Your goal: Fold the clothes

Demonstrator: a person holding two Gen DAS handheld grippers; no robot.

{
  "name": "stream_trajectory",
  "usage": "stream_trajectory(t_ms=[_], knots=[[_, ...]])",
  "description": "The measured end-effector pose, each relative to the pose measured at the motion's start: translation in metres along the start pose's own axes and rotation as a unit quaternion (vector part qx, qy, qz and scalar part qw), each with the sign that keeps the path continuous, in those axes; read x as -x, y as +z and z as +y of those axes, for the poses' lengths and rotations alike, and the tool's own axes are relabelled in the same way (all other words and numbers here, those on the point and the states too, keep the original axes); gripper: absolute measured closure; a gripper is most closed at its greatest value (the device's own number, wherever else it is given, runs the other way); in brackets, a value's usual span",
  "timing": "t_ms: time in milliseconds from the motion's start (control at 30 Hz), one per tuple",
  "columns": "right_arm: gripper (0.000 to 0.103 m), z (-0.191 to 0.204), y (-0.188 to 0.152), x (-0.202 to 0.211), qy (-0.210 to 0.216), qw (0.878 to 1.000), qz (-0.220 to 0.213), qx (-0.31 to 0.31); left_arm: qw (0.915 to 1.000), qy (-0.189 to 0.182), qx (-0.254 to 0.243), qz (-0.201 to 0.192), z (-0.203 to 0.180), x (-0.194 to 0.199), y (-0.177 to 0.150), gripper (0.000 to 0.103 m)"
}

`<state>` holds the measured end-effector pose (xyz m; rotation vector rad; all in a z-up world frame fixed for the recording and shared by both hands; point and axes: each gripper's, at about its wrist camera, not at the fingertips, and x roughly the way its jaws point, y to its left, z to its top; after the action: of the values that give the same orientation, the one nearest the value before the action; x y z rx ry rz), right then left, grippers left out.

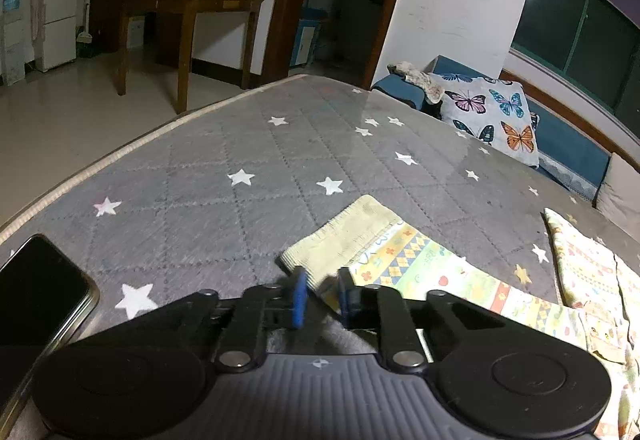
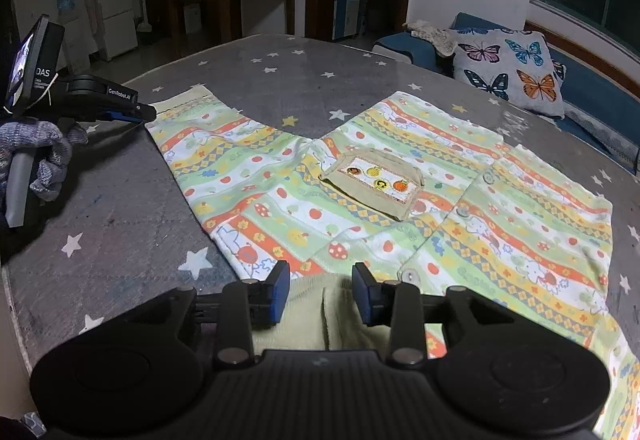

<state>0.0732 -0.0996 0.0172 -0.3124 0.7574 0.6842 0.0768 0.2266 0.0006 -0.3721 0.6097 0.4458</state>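
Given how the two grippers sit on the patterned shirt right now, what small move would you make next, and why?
Probably close the right gripper on the pale green hem lying between its open jaws. The left gripper already sits at the sleeve cuff of the shirt, which lies flat, so both ends need holding before folding.

Shirt spread flat on mattress, pocket at its middle, one sleeve reaching left. Left gripper at that sleeve's cuff; right gripper over the near hem. Phone on mattress, left of cuff. Pillow beyond mattress, far right. Table and fridge behind, far left
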Motion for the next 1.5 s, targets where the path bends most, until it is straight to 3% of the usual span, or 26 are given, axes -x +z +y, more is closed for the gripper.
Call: stream_trajectory(t_ms=[167, 467, 600, 767, 867, 1000, 1067, 1133, 1300, 1500], knots=[[0.067, -0.002, -0.002, 0.002, -0.002, 1.0, -0.003, -0.008, 0.9997, -0.021, 0.008, -0.012, -0.001, 0.007, 0.006, 0.099], [0.067, -0.007, -0.005, 0.006, -0.006, 1.0, -0.007, -0.022, 0.9902, -0.127, -0.008, -0.058, -0.04, 0.053, 0.027, 0.1], [0.067, -0.011, -0.006, 0.008, -0.007, 0.999, -0.01, -0.032, 0.9788, -0.191, -0.03, -0.067, -0.074, 0.074, 0.031, 0.103], [0.067, -0.02, -0.012, 0.014, -0.014, 0.999, -0.015, -0.047, 0.9551, -0.276, -0.084, -0.068, -0.128, 0.097, 0.024, 0.103], [0.067, -0.026, -0.015, 0.018, -0.019, 0.998, -0.015, -0.059, 0.9423, -0.307, -0.117, -0.061, -0.158, 0.103, 0.014, 0.103], [0.067, -0.032, -0.022, 0.026, -0.024, 0.997, -0.019, -0.065, 0.9421, -0.297, -0.151, -0.043, -0.173, 0.097, 0.0, 0.099], [0.067, -0.037, -0.025, 0.03, -0.028, 0.997, -0.02, -0.07, 0.9447, -0.279, -0.168, -0.035, -0.175, 0.093, -0.009, 0.088], [0.067, -0.042, -0.028, 0.034, -0.034, 0.996, -0.022, -0.075, 0.9495, -0.254, -0.182, -0.031, -0.172, 0.089, -0.018, 0.056], [0.066, -0.064, -0.042, 0.05, -0.061, 0.993, -0.027, -0.1, 0.9547, -0.215, -0.206, -0.006, -0.157, 0.07, -0.037, 0.048], [0.066, -0.105, -0.079, 0.079, -0.127, 0.978, -0.024, -0.162, 0.9507, -0.202, -0.235, 0.015, -0.157, 0.067, -0.063, 0.043]])
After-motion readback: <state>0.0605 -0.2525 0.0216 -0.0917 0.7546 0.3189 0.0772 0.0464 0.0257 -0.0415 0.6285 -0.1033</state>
